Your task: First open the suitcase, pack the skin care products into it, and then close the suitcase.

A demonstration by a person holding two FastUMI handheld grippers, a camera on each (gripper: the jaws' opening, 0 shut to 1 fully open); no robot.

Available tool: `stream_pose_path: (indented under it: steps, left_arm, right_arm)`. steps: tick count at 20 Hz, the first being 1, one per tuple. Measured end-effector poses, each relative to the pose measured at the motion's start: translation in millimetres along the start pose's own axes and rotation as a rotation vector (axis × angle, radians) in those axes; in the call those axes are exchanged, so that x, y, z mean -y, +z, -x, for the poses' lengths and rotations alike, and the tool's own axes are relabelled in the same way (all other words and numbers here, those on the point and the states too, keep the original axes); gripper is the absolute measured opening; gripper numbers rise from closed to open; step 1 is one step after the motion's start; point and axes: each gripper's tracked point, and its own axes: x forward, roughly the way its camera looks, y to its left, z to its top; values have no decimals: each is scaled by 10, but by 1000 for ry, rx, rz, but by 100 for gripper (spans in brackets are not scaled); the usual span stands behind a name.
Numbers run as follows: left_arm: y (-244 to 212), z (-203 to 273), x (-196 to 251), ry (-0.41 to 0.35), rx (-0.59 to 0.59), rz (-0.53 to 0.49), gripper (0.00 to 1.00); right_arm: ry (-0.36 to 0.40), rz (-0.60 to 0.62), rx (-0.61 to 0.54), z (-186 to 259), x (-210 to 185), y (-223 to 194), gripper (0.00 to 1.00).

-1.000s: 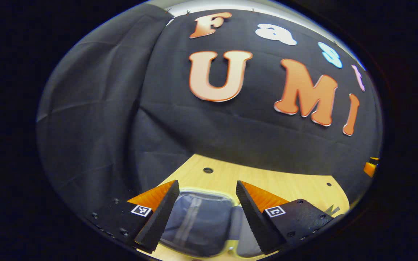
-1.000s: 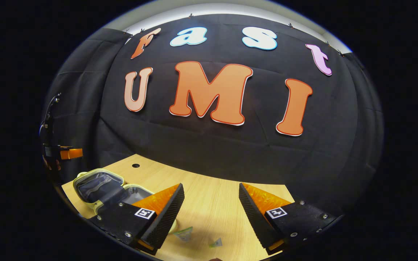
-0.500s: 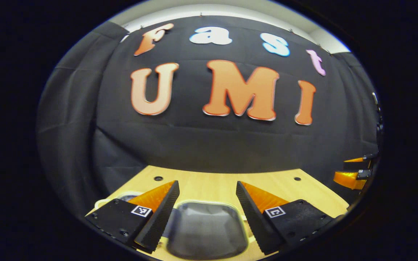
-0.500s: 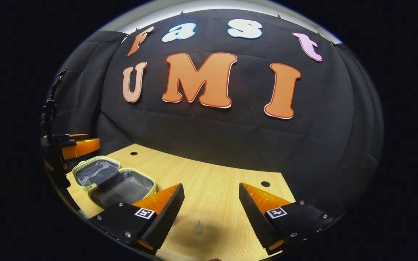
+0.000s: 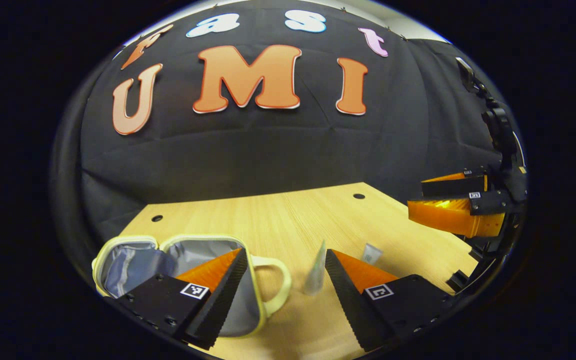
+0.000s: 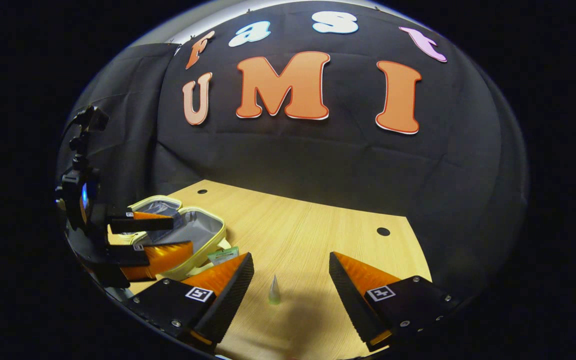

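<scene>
Suitcase (image 5: 268, 280): lid open, lying on tabletop (image 5: 278, 220), left side.
Tubes: one upright (image 6: 274, 291), another (image 5: 371, 253) nearby.
Left gripper (image 5: 285, 280): spread, empty.
Right gripper (image 6: 290, 285): spread, empty.

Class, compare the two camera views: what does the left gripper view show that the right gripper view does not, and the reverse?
Left gripper view: the loop handle of the suitcase, turned toward the camera, and the right claw, open, at the far right above the table.
Right gripper view: the left claw, open, hanging in front of the suitcase.
Shared: the open suitcase with grey lining, the wooden table, one tube and a second tube.
</scene>
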Motion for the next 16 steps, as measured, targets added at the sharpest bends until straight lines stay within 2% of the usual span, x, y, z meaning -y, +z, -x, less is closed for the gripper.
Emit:
stream_pose_path:
  steps: [3, 9, 11, 13, 16]
  left_arm:
    - [-385, -265, 337, -31, -62, 7, 97]
    - [-910, -849, 542, -72, -124, 38, 96]
    - [-985, -1006, 472, -55, -136, 29, 76]
    - [-966, -1089, 461, -64, -133, 29, 46]
    - [-692, -910, 313, -37, -115, 68, 41]
  right_arm:
    - [35, 24, -34, 34, 13, -180, 96]
    - [53, 47, -105, 35, 101, -549, 96]
    - [66, 41, -127, -37, 54, -663, 96]
    - [81, 22, -158, -123, 8, -781, 96]
    - [94, 13, -190, -339, -36, -946, 96]
